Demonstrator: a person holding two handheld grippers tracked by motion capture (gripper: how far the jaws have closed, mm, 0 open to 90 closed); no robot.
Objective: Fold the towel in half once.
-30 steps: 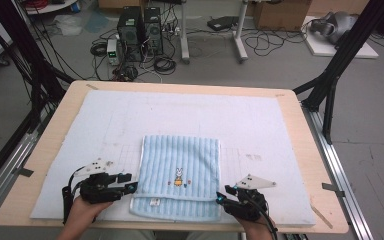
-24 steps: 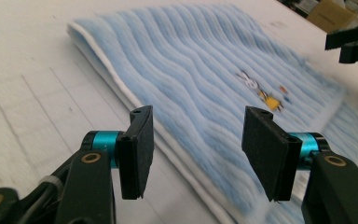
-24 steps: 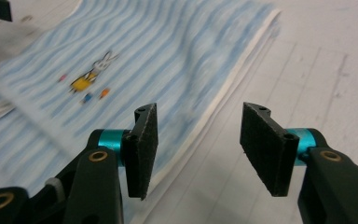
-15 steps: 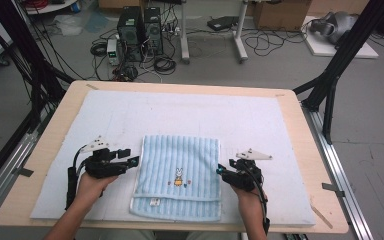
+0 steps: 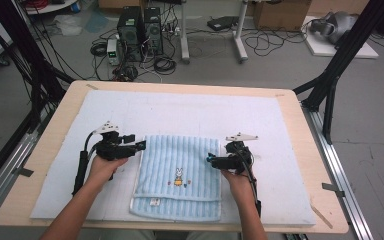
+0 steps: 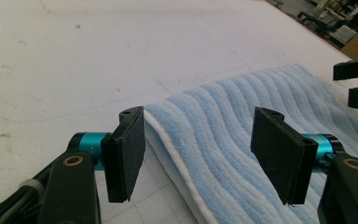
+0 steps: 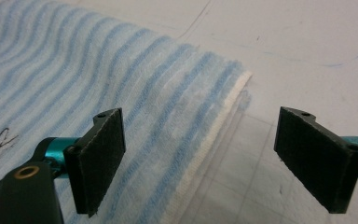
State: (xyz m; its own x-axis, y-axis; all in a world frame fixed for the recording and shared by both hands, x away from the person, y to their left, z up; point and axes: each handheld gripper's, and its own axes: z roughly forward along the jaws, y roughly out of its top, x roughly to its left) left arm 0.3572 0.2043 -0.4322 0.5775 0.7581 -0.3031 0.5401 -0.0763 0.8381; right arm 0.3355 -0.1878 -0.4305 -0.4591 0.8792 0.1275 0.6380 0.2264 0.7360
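Folded blue striped towel (image 5: 177, 175) lies flat on the white mat (image 5: 190, 112) that covers the tabletop (image 5: 300, 120), near the person's edge, small rabbit motif (image 5: 178, 176) facing up. Left gripper (image 5: 141, 145) sits at the towel's far left corner; right gripper (image 5: 210, 159) sits at the right edge, somewhat nearer the person than the left one. Each points inward toward the cloth, so the 2 tools flank it from opposite sides. Left gripper view: fingers (image 6: 126, 158) apart, having just been opening, with the towel's corner and its white hem between them but no pad pressing on it. Right gripper view: fingers (image 7: 98, 158) likewise apart, just opened wide, straddling the towel's layered white hem (image 7: 205, 154); again nothing clamped. Judgement: this symmetrical placement reads as a setup for pinching 2 matching points on the far side of the cloth, probably to lift and fold it again. Low, level approach suits sliding 1 pad under the stacked layers. Risk: catching only the top layer at the hem.
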